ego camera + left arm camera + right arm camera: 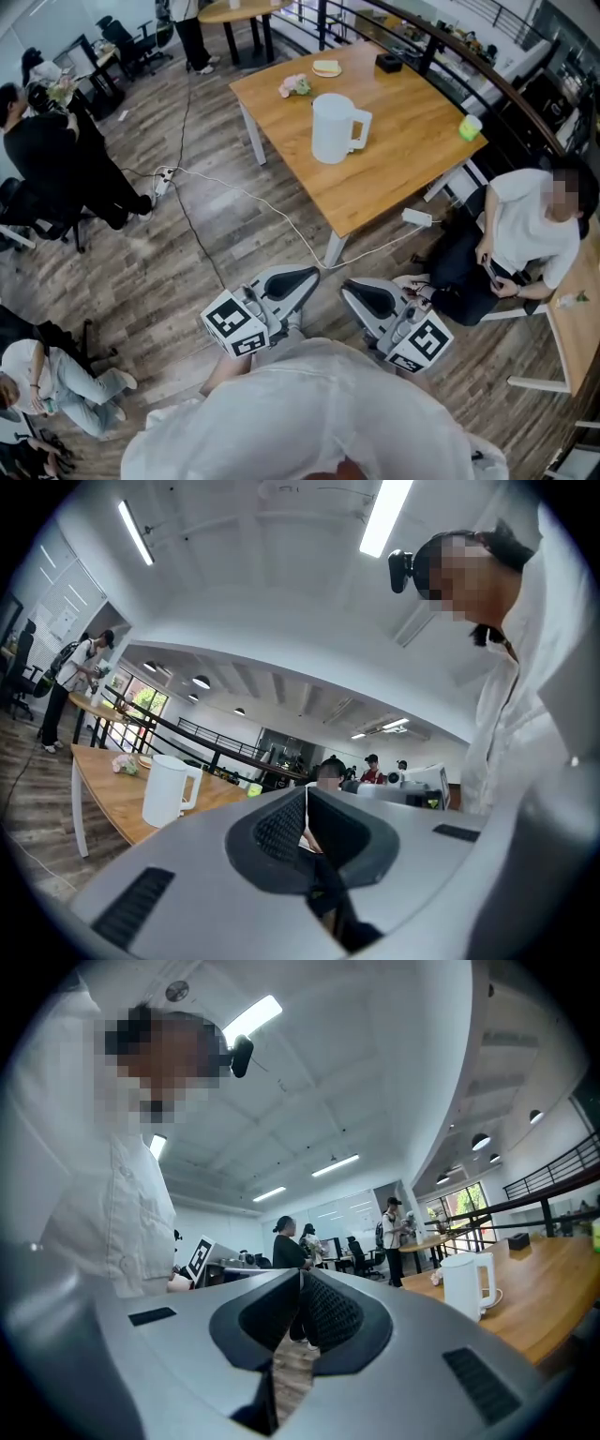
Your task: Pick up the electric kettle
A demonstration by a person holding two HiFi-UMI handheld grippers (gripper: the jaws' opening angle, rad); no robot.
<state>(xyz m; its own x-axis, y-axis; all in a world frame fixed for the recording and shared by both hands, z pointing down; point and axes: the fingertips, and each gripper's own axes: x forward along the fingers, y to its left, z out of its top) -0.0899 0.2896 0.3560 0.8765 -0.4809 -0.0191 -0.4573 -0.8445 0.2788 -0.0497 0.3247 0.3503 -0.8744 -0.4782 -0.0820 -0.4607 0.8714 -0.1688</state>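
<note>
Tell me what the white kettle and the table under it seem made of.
Kettle: probably matte white plastic, judging by its even body and moulded handle. Table: wood or wood veneer top, showing warm grain with a satin sheen.

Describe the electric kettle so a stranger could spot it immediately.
Find the square light-wood table in the upper part of the head view. Near its middle stands a tall white electric kettle with a side handle. It towers over the small green cup and black box.
</note>
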